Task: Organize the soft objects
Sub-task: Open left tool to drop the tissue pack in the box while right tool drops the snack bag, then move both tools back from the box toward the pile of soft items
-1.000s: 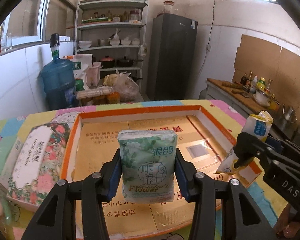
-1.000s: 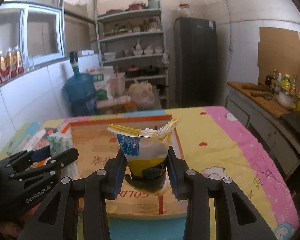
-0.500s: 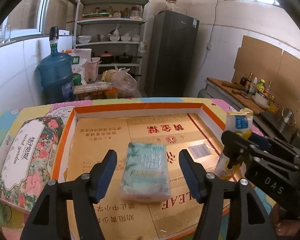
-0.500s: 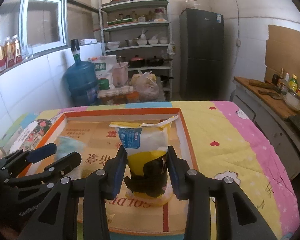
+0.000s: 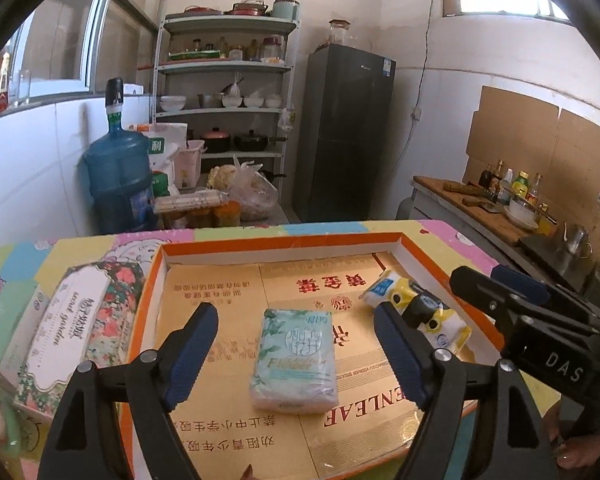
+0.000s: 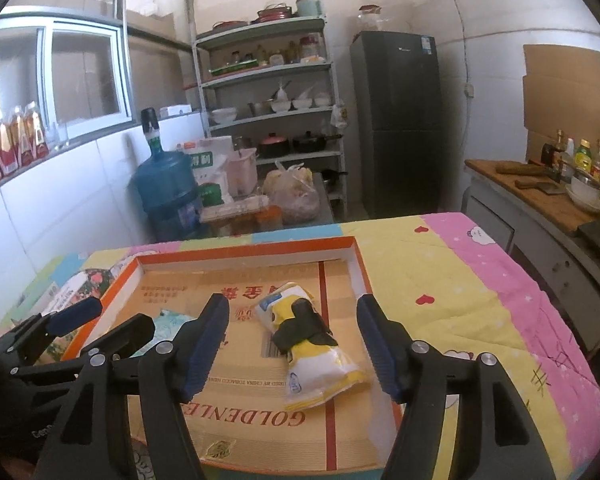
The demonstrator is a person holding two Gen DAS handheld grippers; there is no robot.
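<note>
**Both packs down in the tray, jaws spread**

Across the near scene, a table point(image 6: 460, 280) under a bright patchwork cloth of yellow, pink and blue. On it, taking most of the middle, a shallow cardboard tray point(image 5: 284, 242) with an orange rim and white inner walls, floor printed in gold and red. Left of the tray, outside the rim, a floral tissue box point(image 5: 76, 320) lying along the wall.

Inside the tray, near-middle: green tissue pack point(image 5: 294, 360), flat on its back, no longer upright as half a second to a second ago. Right of it and slightly farther: yellow-and-white pouch point(image 6: 312, 340), toppled onto its side, crimped top toward the far wall, well apart from the tissue pack.

Left gripper point(image 5: 300, 356): jaws just opened, now spread wide, tissue pack lying between them but touched by neither pad. Right gripper point(image 6: 296, 348): jaws likewise just opened, standing clear on both sides of the pouch.

Meaning for the task: both soft items released and resting in the tray; judged as two placements done, floral box possibly still to come.

Room to move: plenty of bare tray floor on the far half and far-left corner. Pouch close to the right wall, so little slack there. Grippers side by side over the near rim; straight withdrawal toward the near edge looks unobstructed.
</note>
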